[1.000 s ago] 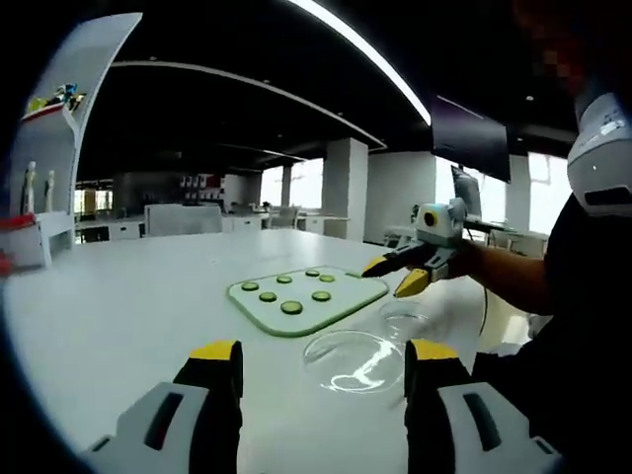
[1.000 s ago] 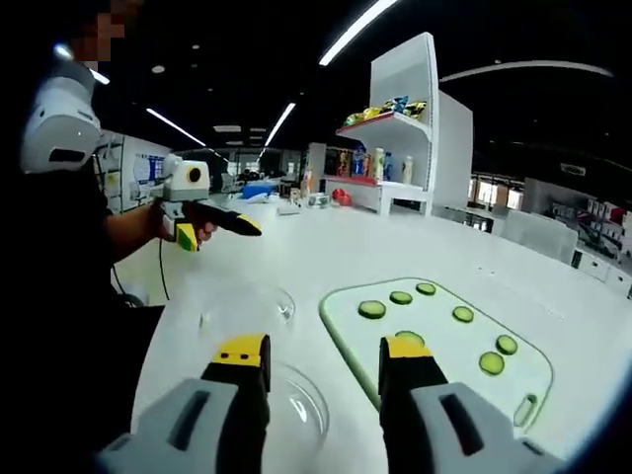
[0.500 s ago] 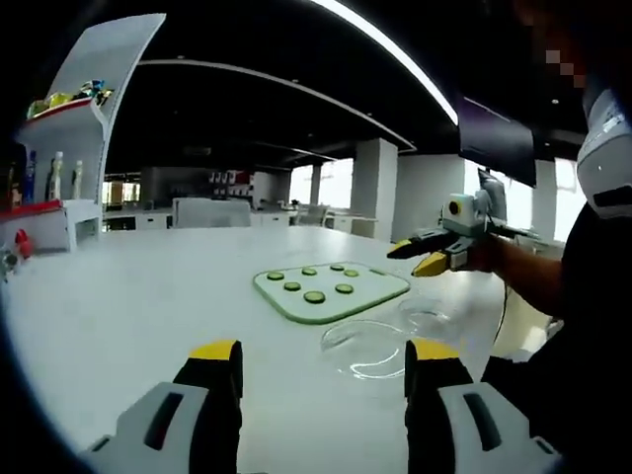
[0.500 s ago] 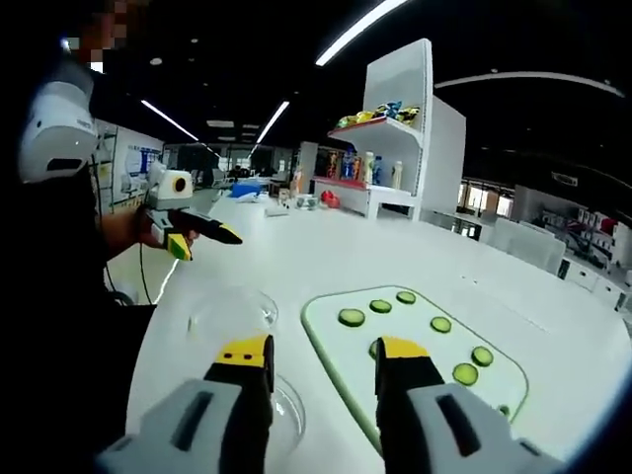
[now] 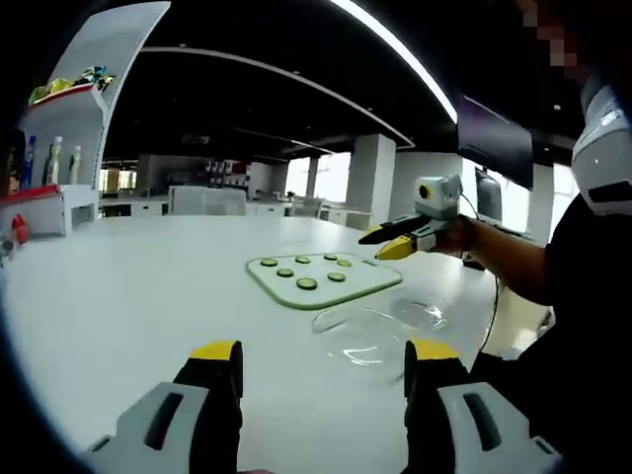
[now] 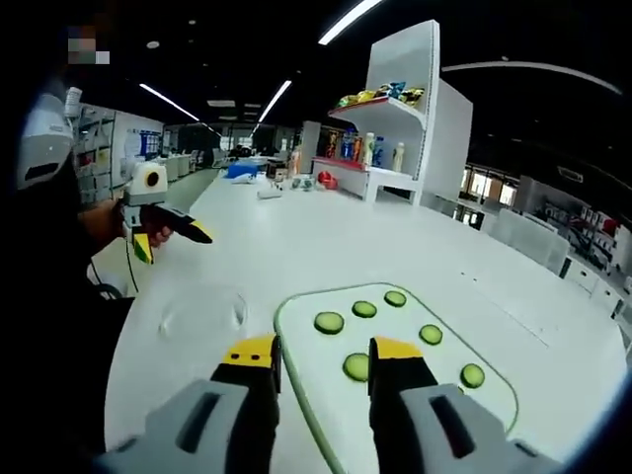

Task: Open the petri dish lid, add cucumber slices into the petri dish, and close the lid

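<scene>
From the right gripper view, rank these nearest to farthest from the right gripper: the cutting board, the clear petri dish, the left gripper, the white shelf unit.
1. Cutting board, directly under the right gripper.
2. Petri dish, on the table to its left.
3. Left gripper, held up farther left.
4. White shelf unit, far across the table.

The right gripper [image 6: 321,360] jaw partly covers one cucumber slice [image 6: 356,366]. Shelf items [image 6: 380,96] are too small to identify. Dish [image 5: 367,327] outline is faint.
</scene>
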`<state>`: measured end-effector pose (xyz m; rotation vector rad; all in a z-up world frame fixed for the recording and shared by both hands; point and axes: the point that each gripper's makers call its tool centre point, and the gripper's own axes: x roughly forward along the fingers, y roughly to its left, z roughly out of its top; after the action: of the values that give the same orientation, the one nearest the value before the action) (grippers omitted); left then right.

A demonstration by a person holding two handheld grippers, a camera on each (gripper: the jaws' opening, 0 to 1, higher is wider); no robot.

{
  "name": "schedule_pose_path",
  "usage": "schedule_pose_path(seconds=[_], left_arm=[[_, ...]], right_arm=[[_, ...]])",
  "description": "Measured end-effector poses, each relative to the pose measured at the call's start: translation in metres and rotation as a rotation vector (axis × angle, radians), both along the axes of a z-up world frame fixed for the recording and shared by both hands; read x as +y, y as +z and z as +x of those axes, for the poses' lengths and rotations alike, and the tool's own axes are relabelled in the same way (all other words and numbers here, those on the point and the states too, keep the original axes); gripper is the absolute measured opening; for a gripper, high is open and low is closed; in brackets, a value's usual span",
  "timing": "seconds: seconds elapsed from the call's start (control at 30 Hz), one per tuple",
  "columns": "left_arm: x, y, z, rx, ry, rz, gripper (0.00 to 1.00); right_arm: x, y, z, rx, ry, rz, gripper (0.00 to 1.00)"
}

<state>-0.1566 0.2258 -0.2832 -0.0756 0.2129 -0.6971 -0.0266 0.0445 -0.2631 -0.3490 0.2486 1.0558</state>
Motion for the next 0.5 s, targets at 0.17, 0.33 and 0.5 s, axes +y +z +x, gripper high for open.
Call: schedule_pose_path(seconds=[0.17,0.33,0.5], left_arm=[[-0.001,0.003,-0.002,-0.007,-0.008,0.003,0.65],[-0.001,0.002,-0.003,-0.001,-0.006,0.000,0.65],[-0.002,0.001,-0.005,0.003,-0.012,-0.002,0.65]], right_arm=[[0.006,0.000,0.008,-0.001,0.007,-0.030,0.33],[0.011,0.000,0.014,0.001,0.017,-0.072,0.32],[0.016,0.003,0.024,0.002,0.036,-0.124,0.31]])
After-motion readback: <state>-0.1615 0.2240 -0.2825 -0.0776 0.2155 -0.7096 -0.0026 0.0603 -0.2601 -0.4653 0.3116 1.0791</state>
